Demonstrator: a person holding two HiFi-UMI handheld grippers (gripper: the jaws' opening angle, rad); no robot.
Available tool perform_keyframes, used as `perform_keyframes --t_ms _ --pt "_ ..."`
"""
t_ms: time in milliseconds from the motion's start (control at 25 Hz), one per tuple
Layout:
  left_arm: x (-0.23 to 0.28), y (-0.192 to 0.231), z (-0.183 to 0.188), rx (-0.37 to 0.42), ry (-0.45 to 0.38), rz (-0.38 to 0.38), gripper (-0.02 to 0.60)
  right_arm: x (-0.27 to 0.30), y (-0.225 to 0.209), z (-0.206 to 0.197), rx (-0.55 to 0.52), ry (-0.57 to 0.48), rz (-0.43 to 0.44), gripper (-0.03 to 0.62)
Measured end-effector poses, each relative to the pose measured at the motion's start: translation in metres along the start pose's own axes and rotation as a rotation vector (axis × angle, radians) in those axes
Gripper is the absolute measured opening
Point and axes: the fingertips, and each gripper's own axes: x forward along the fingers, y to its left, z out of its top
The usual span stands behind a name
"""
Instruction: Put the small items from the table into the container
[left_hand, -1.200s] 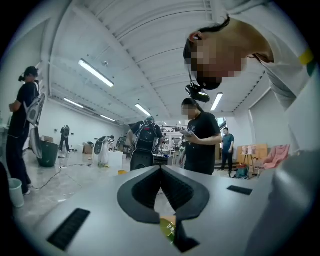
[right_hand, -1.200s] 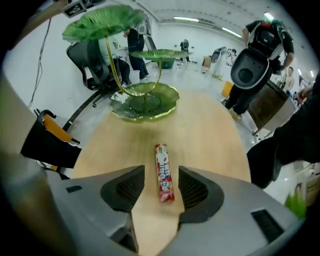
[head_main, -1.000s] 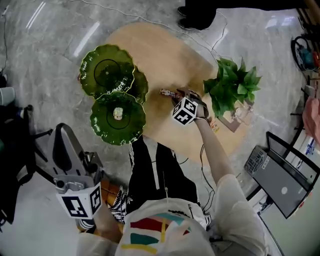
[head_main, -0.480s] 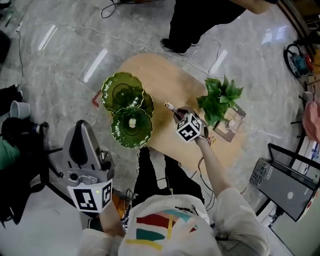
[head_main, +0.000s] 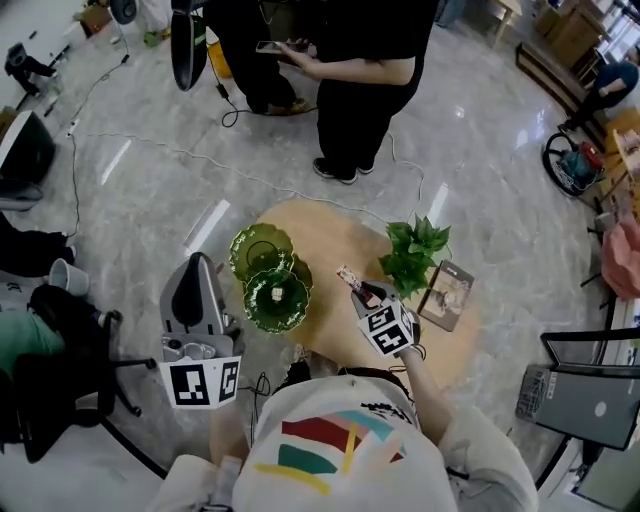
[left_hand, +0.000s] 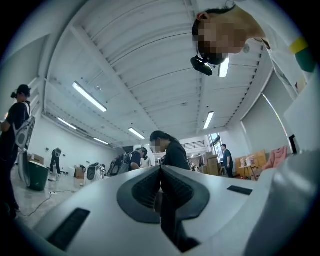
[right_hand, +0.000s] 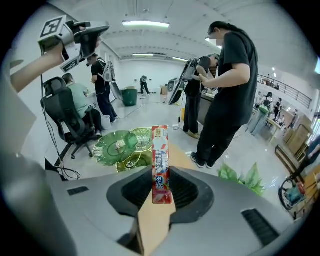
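Since the earlier frame both grippers have risen and the table (head_main: 325, 235) lies farther below. The right gripper (head_main: 362, 292) is clamped on a red-and-white candy stick (right_hand: 160, 165), held clear of the tabletop. The left gripper (left_hand: 161, 172) is closed on nothing and raised off to the side. Recommended: carry the stick over the green dish (head_main: 252, 310), lower it close, then release, clear of the piece already inside.

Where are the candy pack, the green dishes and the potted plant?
candy pack (right_hand: 160, 165), right gripper view, middle of wrapper
green dishes (head_main: 293, 311), head view, bare part of nearer dish
potted plant (head_main: 410, 256), head view, leaves
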Motion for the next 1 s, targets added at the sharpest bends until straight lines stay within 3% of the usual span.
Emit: perform_keyframes --t_ms 120,240,640,840,1000 --pt "0.005 0.006 0.016 0.020 -0.050 0.024 0.008 0.000 -0.004 0.005 -0.013 -0.015 -0.011 0.110" --pt "-0.002 0.010 0.015 0.009 -0.050 0.043 0.008 0.005 0.002 0.010 -0.023 -0.022 0.017 0.110" --pt "-0.027 0.028 -0.040 -0.003 0.123 0.111 0.008 0.082 0.039 -0.023 -0.056 0.144 0.226 0.110" --pt "-0.045 0.040 -0.078 -0.019 0.203 0.162 0.008 0.144 0.044 -0.033 -0.156 0.237 0.281 0.110" --pt "-0.059 0.051 -0.091 -0.022 0.243 0.199 0.008 0.177 0.053 -0.037 -0.157 0.296 0.310 0.110"
